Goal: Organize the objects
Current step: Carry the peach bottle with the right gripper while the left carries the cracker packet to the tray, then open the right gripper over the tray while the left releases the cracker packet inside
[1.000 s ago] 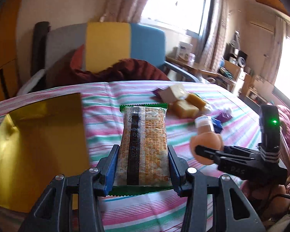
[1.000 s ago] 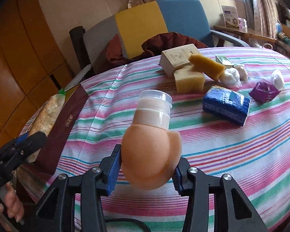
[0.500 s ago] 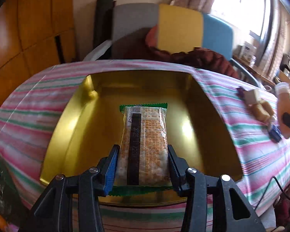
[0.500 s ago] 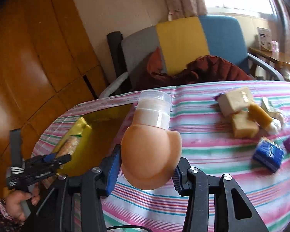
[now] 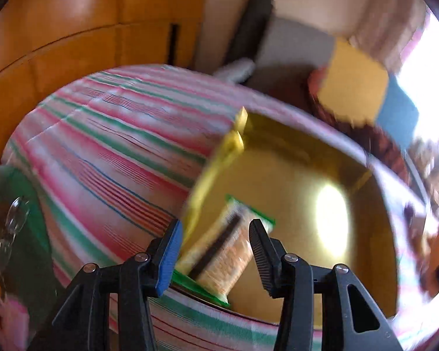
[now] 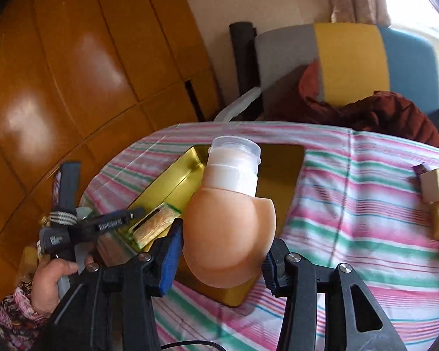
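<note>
Snack packet (image 5: 225, 251) at the left gripper (image 5: 215, 223), squeeze bottle (image 6: 234, 175) clamped in the right gripper (image 6: 225, 234).

The packet lies skewed between the left jaws, its far end over the gold tray (image 5: 278, 122) ahead of them. Blur hides whether the pads press it. It looks light and crinkly with brittle contents, so it is best held gently across its long sides. The bottle's soft peach body bulges between the right jaws and would squash, so a grip low on the belly suits it. Only the right view shows the person's hand (image 6: 49, 280) and the packet resting on the tray's near corner.
</note>
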Motion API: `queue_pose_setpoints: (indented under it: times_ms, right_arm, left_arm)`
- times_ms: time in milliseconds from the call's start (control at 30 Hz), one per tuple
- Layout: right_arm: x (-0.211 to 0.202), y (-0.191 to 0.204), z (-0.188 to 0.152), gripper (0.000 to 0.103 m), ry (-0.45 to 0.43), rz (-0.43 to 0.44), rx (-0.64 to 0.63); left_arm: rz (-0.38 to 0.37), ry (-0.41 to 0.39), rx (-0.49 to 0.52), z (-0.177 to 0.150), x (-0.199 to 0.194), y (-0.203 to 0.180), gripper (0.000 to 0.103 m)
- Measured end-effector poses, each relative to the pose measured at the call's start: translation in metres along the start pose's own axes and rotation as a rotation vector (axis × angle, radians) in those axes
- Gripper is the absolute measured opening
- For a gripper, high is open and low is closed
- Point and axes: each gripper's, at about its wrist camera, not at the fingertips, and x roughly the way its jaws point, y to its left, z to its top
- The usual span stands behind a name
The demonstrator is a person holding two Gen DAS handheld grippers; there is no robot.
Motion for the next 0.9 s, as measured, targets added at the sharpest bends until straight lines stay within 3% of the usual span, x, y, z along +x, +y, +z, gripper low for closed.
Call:
queue_pose_setpoints:
  times_ms: [100,233,600,633,667,767,900]
  right_arm:
    - [0.023,0.009,-0.001,0.048,0.062,0.037,0.005]
    - [0.056,0.013,-0.003,0.049,0.15,0.085,0.032]
    - [0.139,0.028,-0.004,0.052,0.294,0.166,0.114]
    - [0.144,0.029,-0.005,0.054,0.306,0.171,0.125]
    - [0.148,0.03,-0.007,0.064,0.316,0.173,0.136]
    - [0.145,0.03,-0.01,0.078,0.301,0.176,0.148]
    - [0.123,0.028,-0.008,0.079,0.224,0.132,0.097]
  left_arm:
    - [-0.015,-0.086,-0.102,0.003,-0.018,0.012,0.048]
    - [-0.019,-0.154,-0.159,0.002,-0.032,0.013,0.049]
    - [-0.03,-0.19,-0.137,0.0,-0.045,0.001,0.049]
    - [-0.029,-0.186,-0.135,0.0,-0.044,0.0,0.049]
    - [-0.028,-0.181,-0.134,-0.001,-0.044,0.0,0.049]
    - [-0.031,-0.175,-0.145,-0.001,-0.042,0.002,0.049]
    - [-0.031,-0.172,-0.156,-0.004,-0.042,0.002,0.049]
